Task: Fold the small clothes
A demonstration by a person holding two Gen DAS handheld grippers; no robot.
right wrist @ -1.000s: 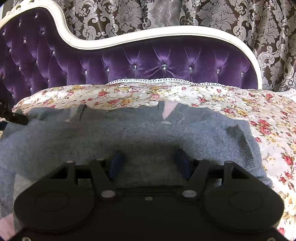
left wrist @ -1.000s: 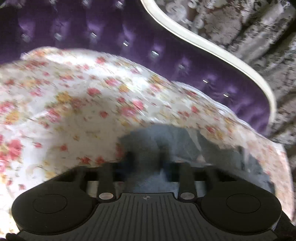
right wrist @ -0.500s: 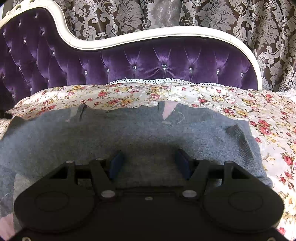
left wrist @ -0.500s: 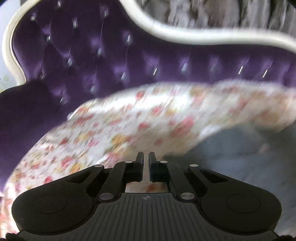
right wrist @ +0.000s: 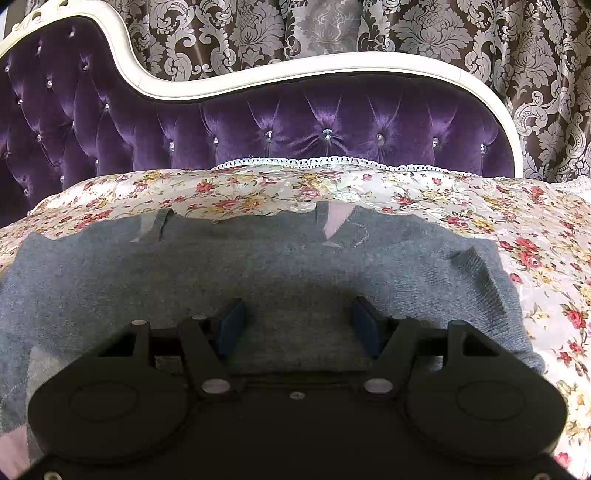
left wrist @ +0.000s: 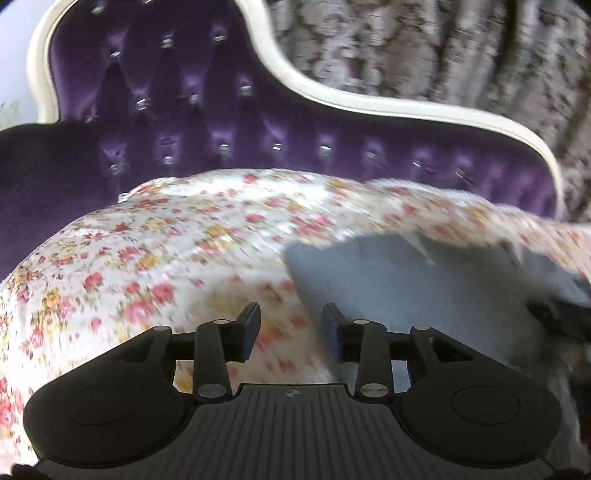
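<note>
Hovering over the white sheet printed with red and yellow flowers (left wrist: pixel 155 258), your left gripper (left wrist: pixel 290 328) has just been opening its fingers; they now stand partly apart with nothing between them, only the flowered cloth showing in the gap. The blue pad of its right-hand finger (left wrist: pixel 330 328) lies in line with the near edge of the grey knitted sweater (left wrist: pixel 424 295), but the blur keeps you from telling whether it touches the wool. The sweater spreads away to the right of that gripper, and a dark object at the far right edge of the left wrist view is too blurred to name.

Your right gripper (right wrist: pixel 297 325) is released too, its fingers set wider than the left pair, with the flat middle of the grey knitted sweater (right wrist: pixel 258 266) showing between them. The pads (right wrist: pixel 231 326) press on nothing, and whether their tips rest on the knit cannot be told. The sweater lies spread across the flowered sheet (right wrist: pixel 535 240), pale pink patches at its far edge, in front of the tufted purple velvet backrest with a cream frame (right wrist: pixel 332 118) and a brown damask curtain (right wrist: pixel 369 26).
</note>
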